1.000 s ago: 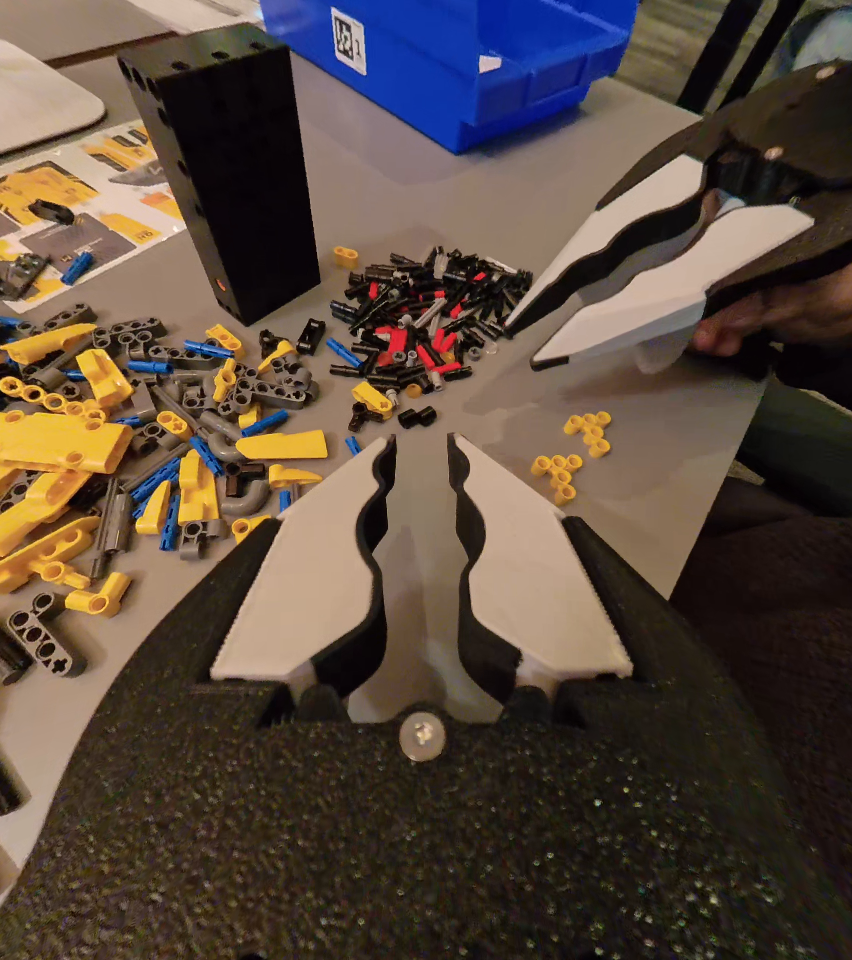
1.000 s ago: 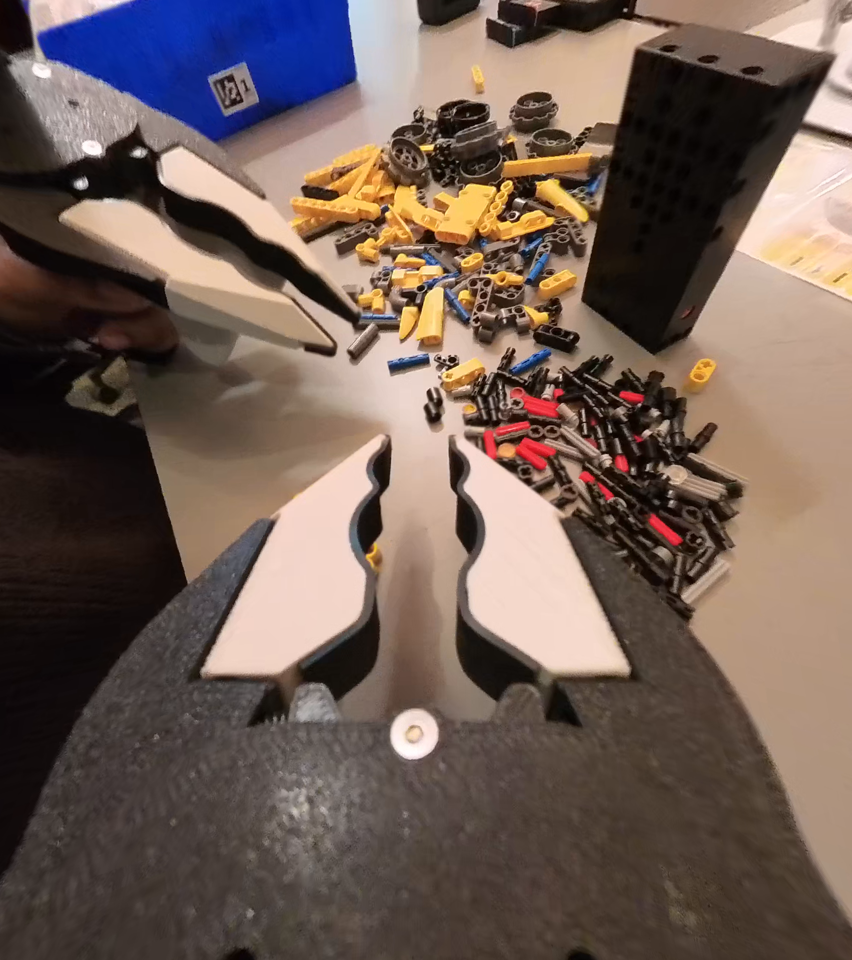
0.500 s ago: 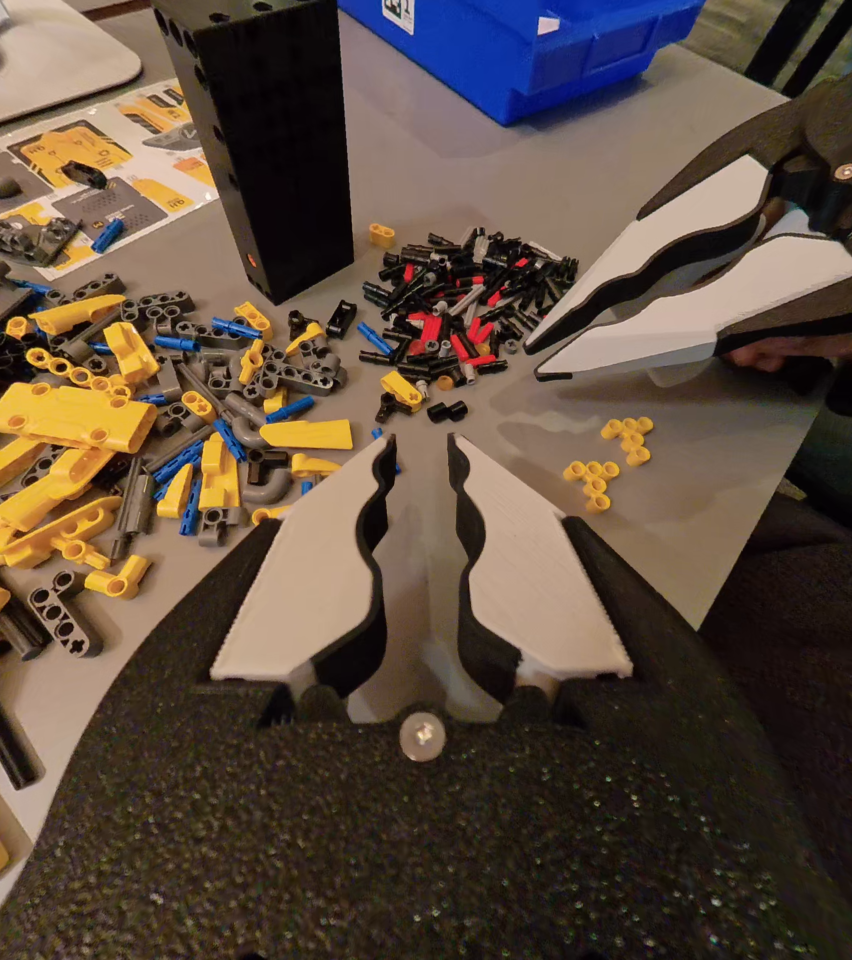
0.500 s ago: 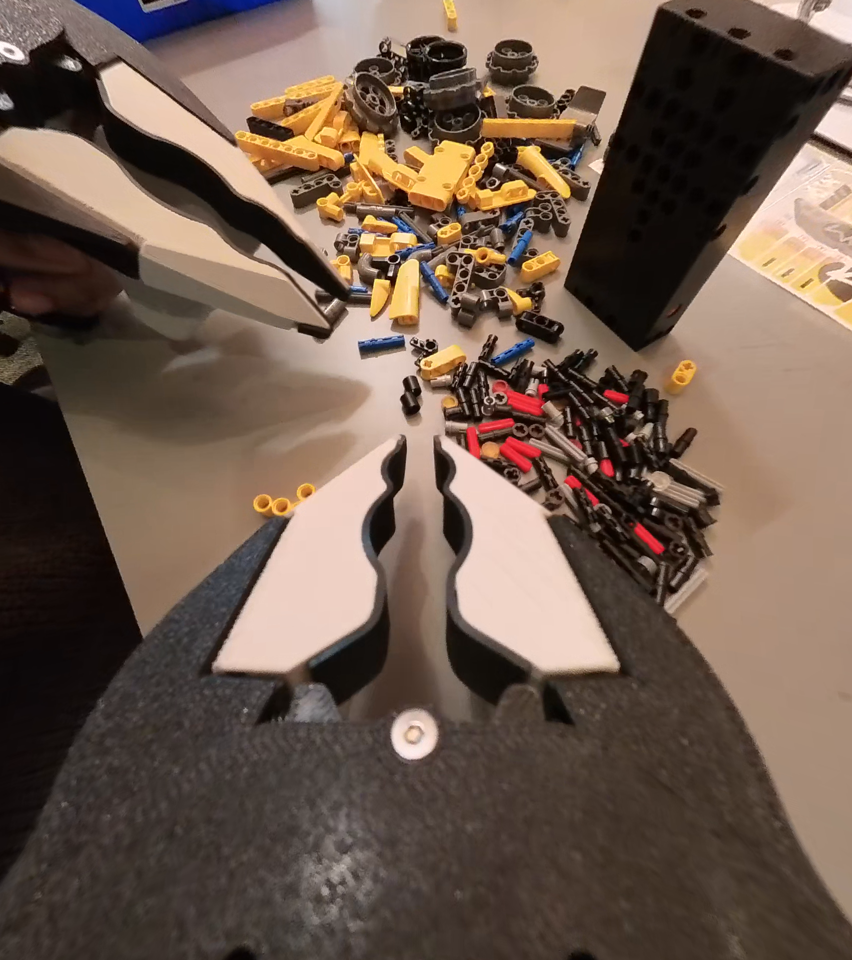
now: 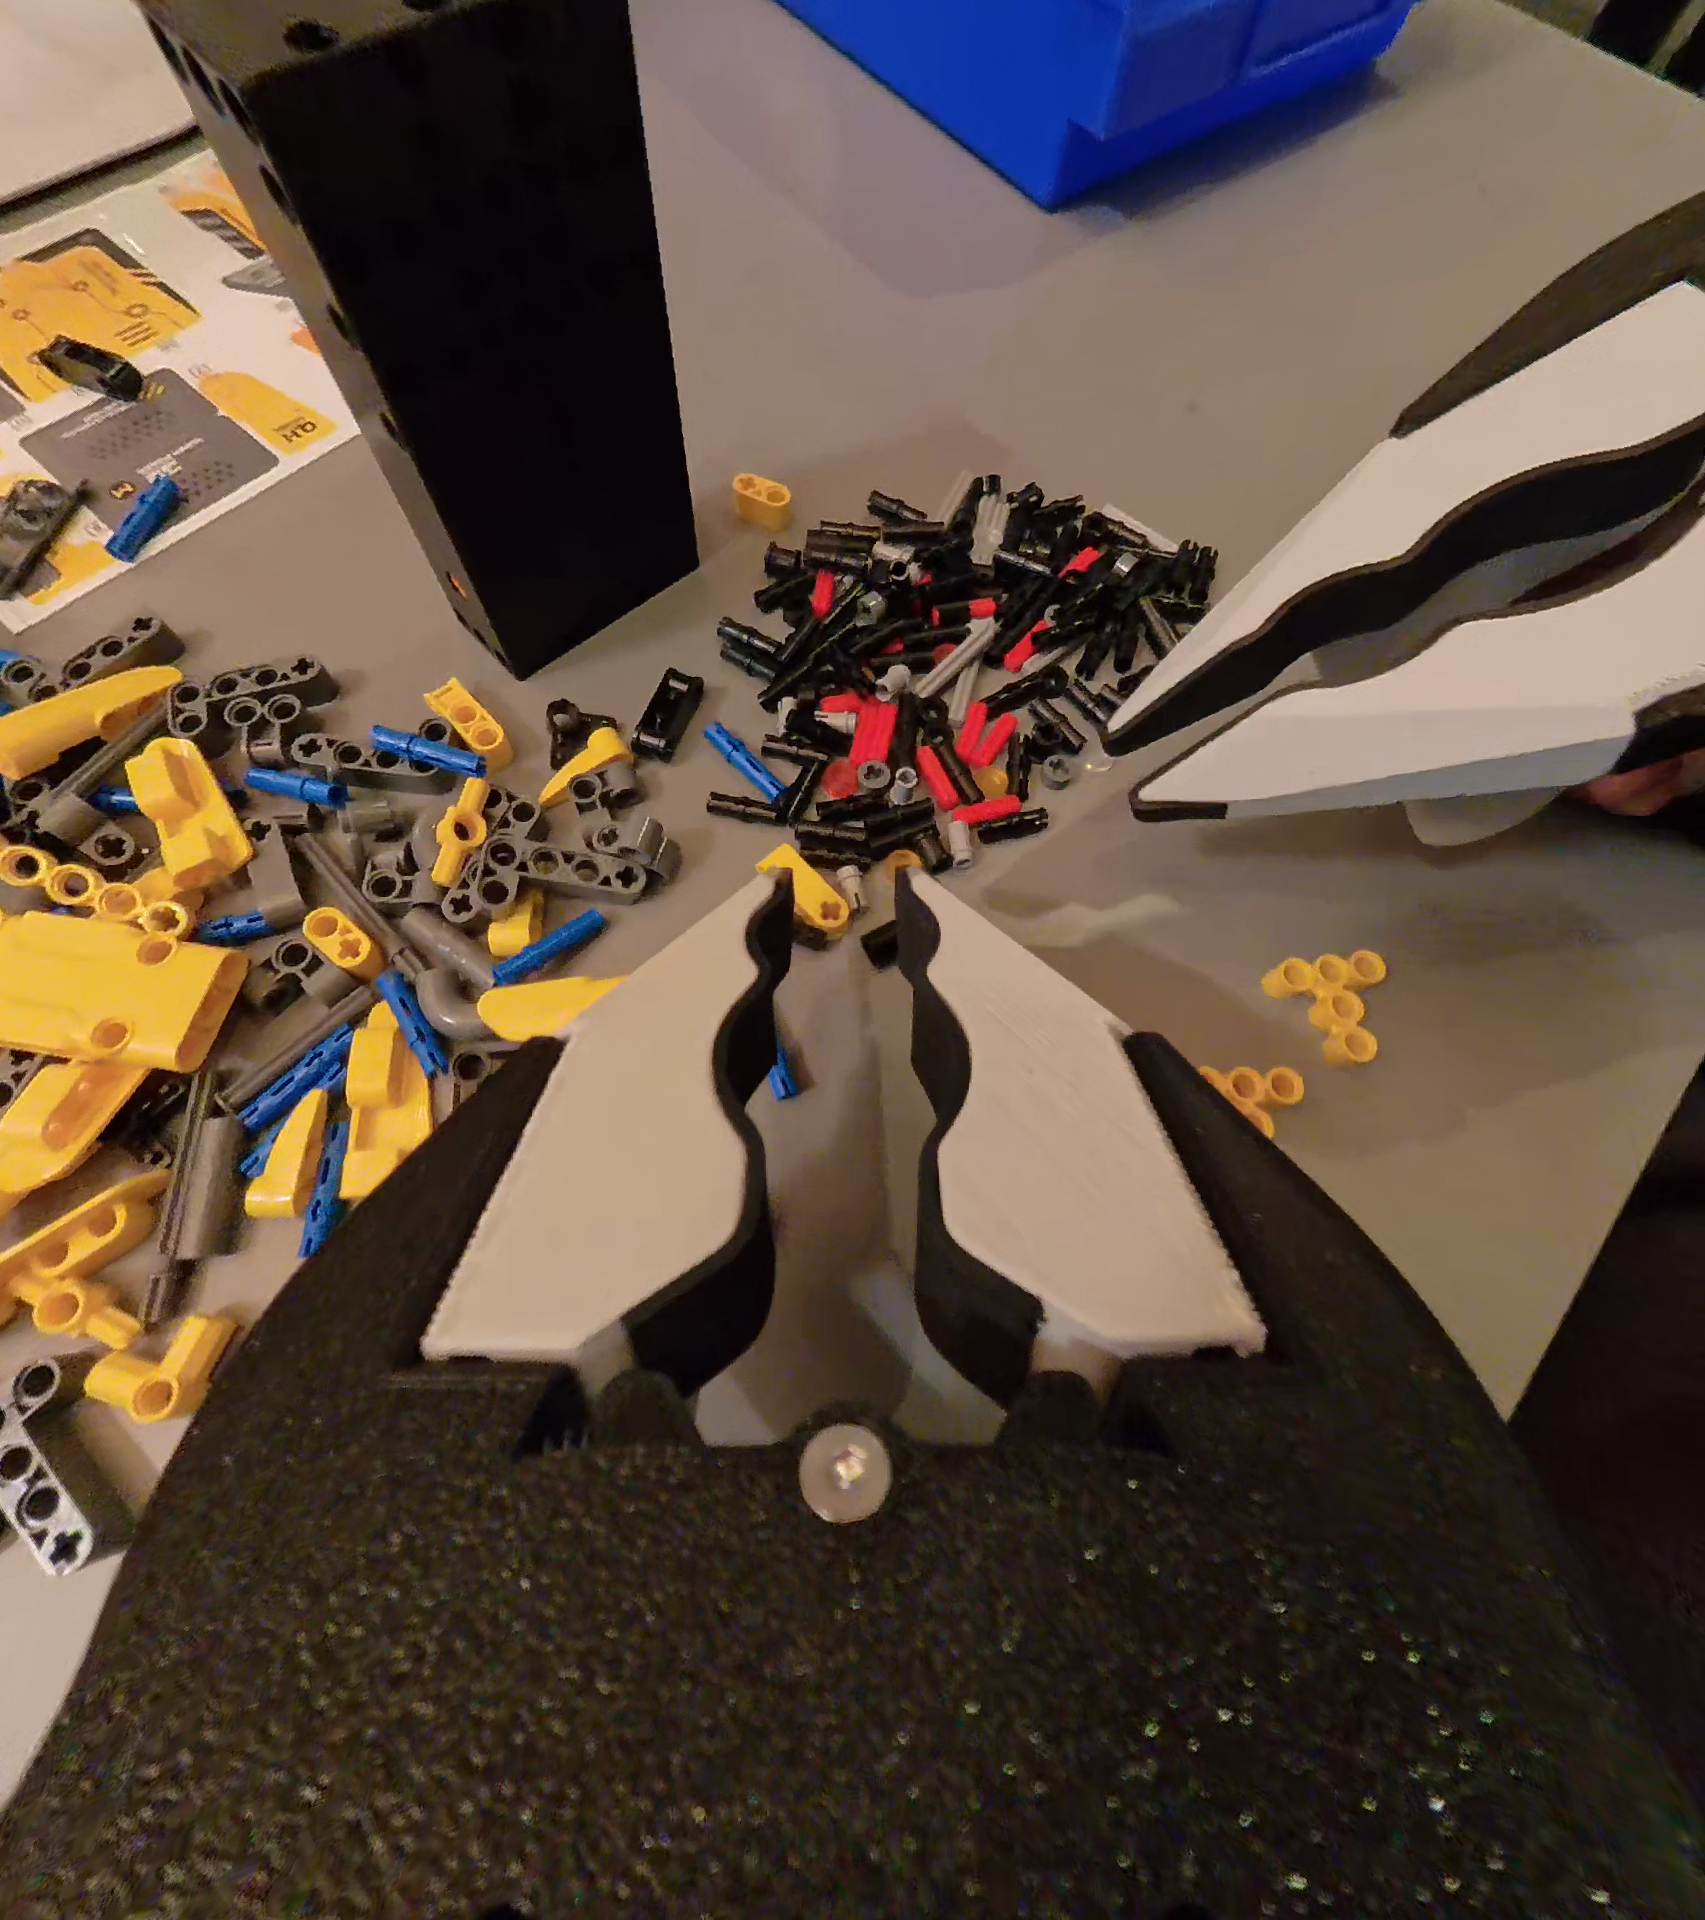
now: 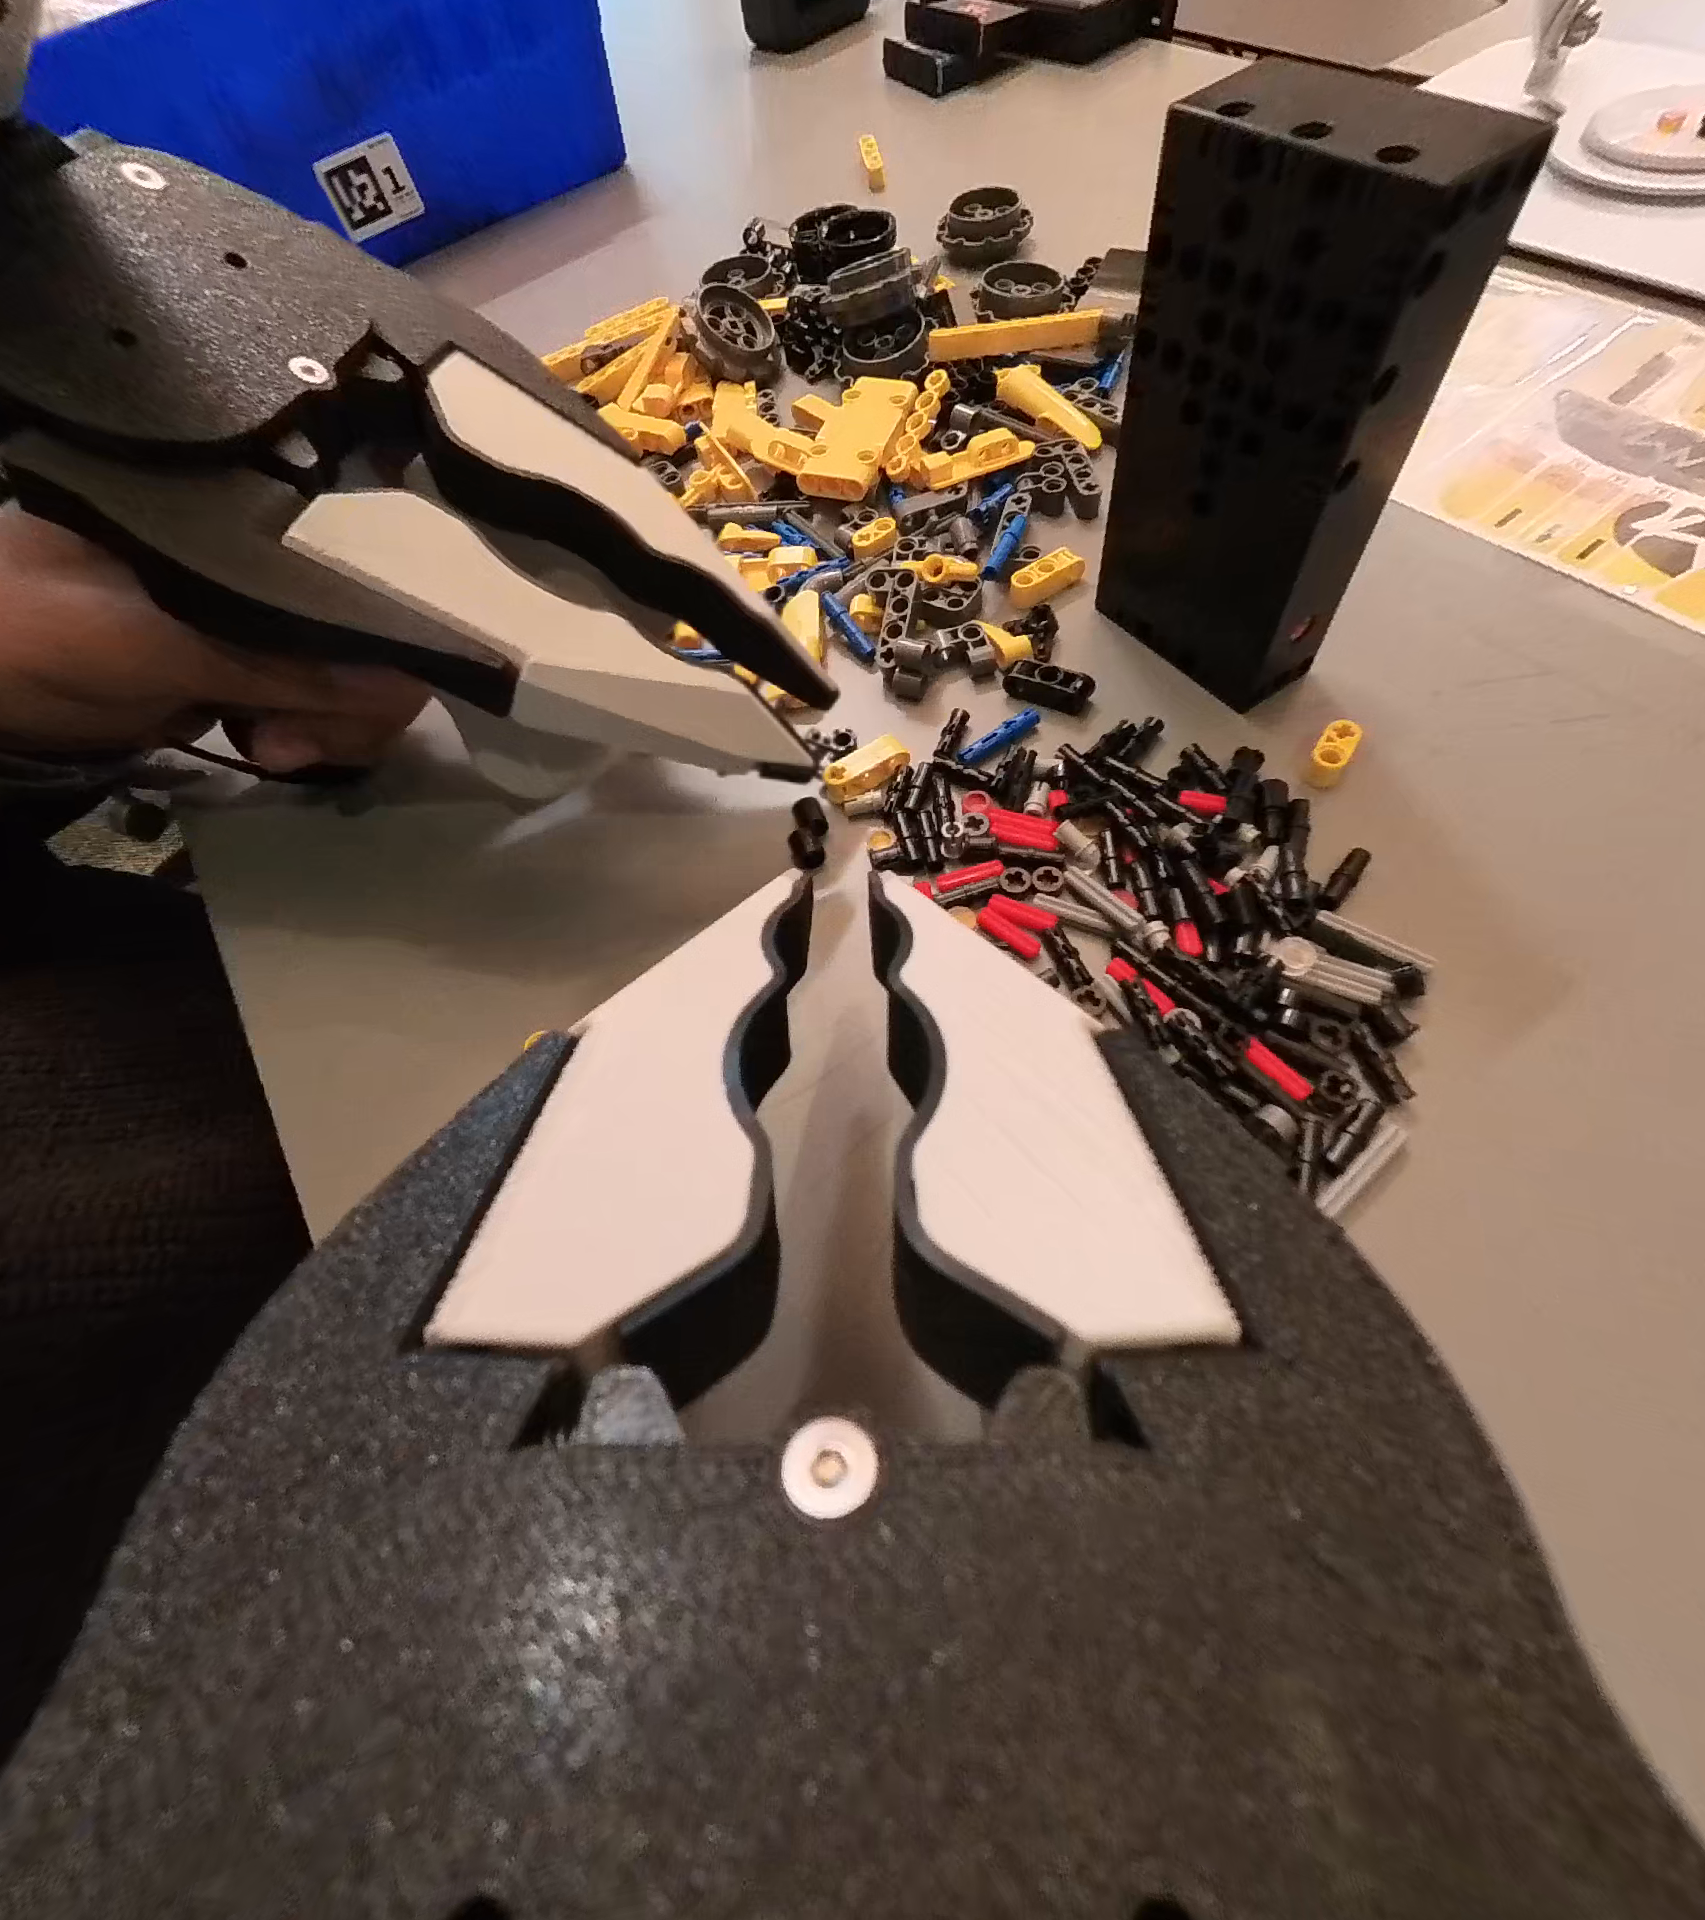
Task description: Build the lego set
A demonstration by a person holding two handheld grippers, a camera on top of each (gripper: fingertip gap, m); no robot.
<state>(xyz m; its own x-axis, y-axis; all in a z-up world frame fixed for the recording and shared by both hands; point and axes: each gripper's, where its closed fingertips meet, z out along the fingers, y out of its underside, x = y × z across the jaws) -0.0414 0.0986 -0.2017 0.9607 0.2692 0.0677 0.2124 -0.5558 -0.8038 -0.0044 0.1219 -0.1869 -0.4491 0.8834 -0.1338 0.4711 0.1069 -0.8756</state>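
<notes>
My left gripper (image 5: 840,883) is open and empty, low over the grey table (image 5: 1087,364). Its left fingertip is beside a small yellow connector (image 5: 812,896), and a short black pin (image 5: 877,940) lies between the tips. My right gripper (image 6: 837,878) is open by a narrow gap and empty, just short of that black pin (image 6: 808,831) and left of a pile of black, red and grey pins (image 6: 1139,904). In the left wrist view the right gripper (image 5: 1128,777) points at the pin pile (image 5: 952,665) from the right. The left gripper (image 6: 817,732) shows beside the yellow connector (image 6: 863,769).
A tall black perforated block (image 5: 474,312) stands behind the piles. A heap of yellow, grey and blue parts (image 5: 152,935) lies left. A blue bin (image 5: 1087,83) sits at the back. An instruction sheet (image 5: 100,416) lies far left. Small yellow connectors (image 5: 1331,997) lie near the table's edge. There is about 5 centimetres between the tips of the two grippers. The tall black perforated block (image 5: 474,312) sits 10 centimetres or so from the ends of my left fingers. Look for it in the right wrist view (image 6: 1219,348) too.
Both grippers have moved forward and lower towards the pin pile. The right gripper's jaws have narrowed. The left tips now reach the yellow connector.
</notes>
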